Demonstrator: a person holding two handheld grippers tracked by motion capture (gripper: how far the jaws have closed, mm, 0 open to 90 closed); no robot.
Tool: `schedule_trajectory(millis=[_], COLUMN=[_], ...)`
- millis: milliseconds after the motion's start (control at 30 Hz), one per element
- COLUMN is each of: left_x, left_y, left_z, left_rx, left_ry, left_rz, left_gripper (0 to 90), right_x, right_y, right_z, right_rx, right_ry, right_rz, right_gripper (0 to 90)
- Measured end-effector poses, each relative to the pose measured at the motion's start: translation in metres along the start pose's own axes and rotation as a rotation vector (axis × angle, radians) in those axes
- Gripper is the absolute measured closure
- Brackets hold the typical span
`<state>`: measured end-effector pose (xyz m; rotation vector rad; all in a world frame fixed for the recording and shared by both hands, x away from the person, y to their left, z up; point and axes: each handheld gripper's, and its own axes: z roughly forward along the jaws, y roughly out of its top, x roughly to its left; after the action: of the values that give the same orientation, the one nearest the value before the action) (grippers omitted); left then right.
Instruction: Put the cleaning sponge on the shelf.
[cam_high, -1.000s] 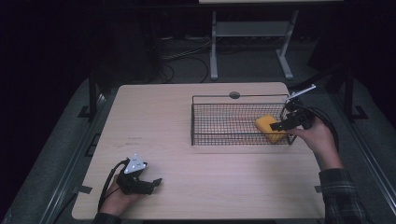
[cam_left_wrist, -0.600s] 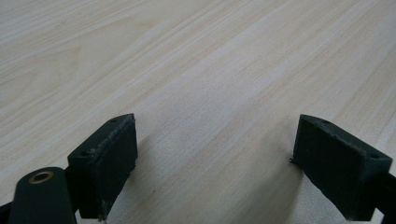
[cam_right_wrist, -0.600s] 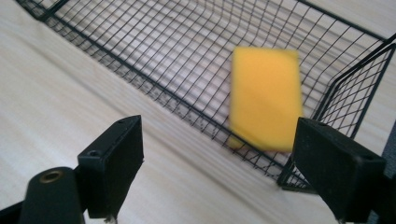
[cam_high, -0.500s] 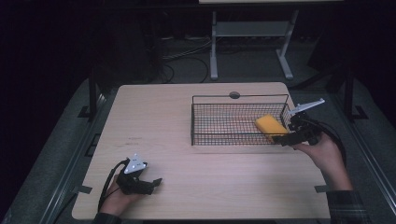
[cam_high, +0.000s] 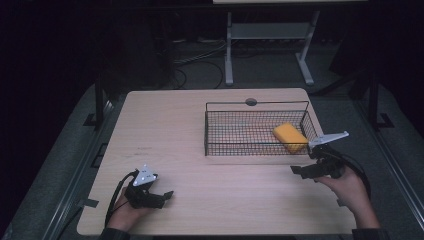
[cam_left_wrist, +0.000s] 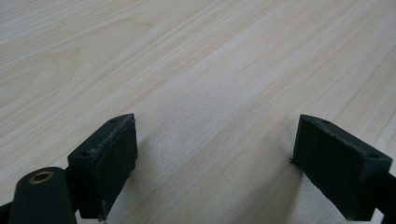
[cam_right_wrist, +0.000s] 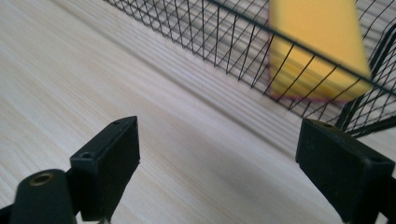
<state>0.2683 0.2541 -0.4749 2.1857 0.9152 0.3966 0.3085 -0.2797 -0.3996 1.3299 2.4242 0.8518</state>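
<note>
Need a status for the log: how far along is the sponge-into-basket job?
Done: yellow sponge lies inside the wire basket. In hand: nothing; right gripper has just been opening, empty, outside the basket's near right corner. Left gripper rests open on the table. Left: nothing visible.

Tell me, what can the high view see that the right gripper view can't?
The high view alone takes in the whole table, the left gripper resting near its front edge, both hands and the dark floor behind. The right gripper view alone gives a close look between its own open, empty jaws. Both share the yellow sponge lying inside the wire basket.
</note>
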Motion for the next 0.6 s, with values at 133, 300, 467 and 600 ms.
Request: schedule_trajectory(millis=[133, 300, 467, 600], left_x=[0.000, 0.000, 0.000, 0.000], left_y=[0.000, 0.000, 0.000, 0.000], left_z=[0.000, 0.000, 0.000, 0.000], left_rx=[-0.002, -0.002, -0.002, 0.000], left_ry=[0.000, 0.000, 0.001, 0.000], left_rz=[-0.001, 0.000, -0.001, 0.000], left_gripper=[12.9, 12.9, 12.9, 12.9], right_x=[0.003, 0.006, 0.009, 0.010], right_y=[-0.015, -0.032, -0.046, -0.055], right_z=[0.006, 0.015, 0.024, 0.031], right_rx=[-0.025, -0.036, -0.053, -0.058], right_ry=[0.016, -0.003, -0.019, -0.016], right_rz=[0.008, -0.002, -0.009, -0.018], right_gripper=[9.7, 7.4, 7.1, 3.8])
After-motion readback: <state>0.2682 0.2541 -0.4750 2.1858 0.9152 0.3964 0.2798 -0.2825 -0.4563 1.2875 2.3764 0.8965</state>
